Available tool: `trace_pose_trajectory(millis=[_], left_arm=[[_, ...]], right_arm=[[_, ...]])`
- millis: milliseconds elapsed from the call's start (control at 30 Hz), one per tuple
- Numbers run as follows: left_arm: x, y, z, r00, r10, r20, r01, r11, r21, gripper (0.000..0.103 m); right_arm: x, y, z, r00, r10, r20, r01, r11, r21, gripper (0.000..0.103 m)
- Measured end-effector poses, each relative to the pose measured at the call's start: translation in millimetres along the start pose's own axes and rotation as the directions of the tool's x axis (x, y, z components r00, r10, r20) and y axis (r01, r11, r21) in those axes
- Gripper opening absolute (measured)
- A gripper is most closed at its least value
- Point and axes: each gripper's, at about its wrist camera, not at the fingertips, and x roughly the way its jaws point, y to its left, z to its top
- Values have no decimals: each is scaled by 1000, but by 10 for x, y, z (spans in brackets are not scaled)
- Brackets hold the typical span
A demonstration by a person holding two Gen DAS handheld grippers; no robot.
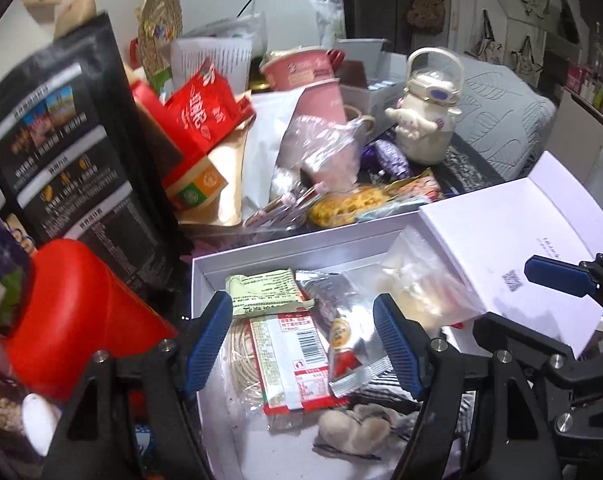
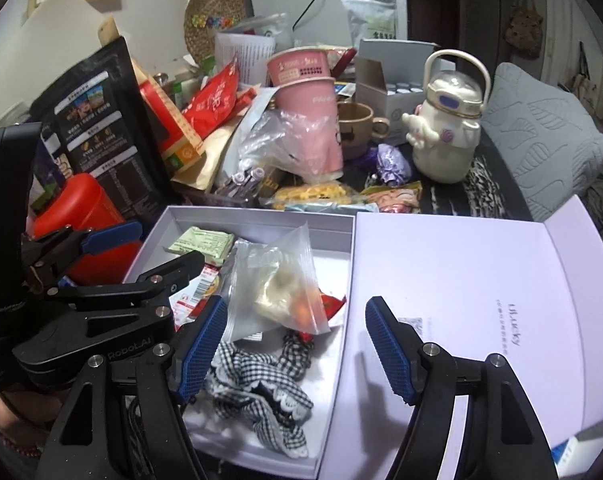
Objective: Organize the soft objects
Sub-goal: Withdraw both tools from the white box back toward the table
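The white box point(image 2: 257, 216) lies open on the cluttered bench, its lid point(image 2: 461, 280) folded out to the right. Inside: a clear zip bag point(image 2: 277, 280), snack packets point(image 1: 293, 344), a gingham cloth point(image 2: 261, 384). The left tool point(image 1: 301, 344) and right tool point(image 2: 293, 344) both hover above it, fingers wide, empty. The box's near edge is hidden behind the tools

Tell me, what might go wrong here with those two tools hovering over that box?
The clear plastic zip bag leans on the white box wall and could slump out. The left tool sits beside the red plastic container and might knock it. The open white lid could be pushed shut.
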Motion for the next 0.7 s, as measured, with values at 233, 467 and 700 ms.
trace_pose_trajectory(millis=[233,467,700], left_arm=[[-368,-106,28,999,-1,52,0,1000,20,73],[-826,-134,25,991,-17,129,15,1000,15,73],[-1338,-140,16,974,-33,225,28,999,24,73]], right_arm=[[-339,52,-13,998,-24,52,24,1000,-2,72],[-771,123,-45,989,-57,136,59,998,-12,72],[-1207,184,-100,972,-96,214,99,995,-6,72]])
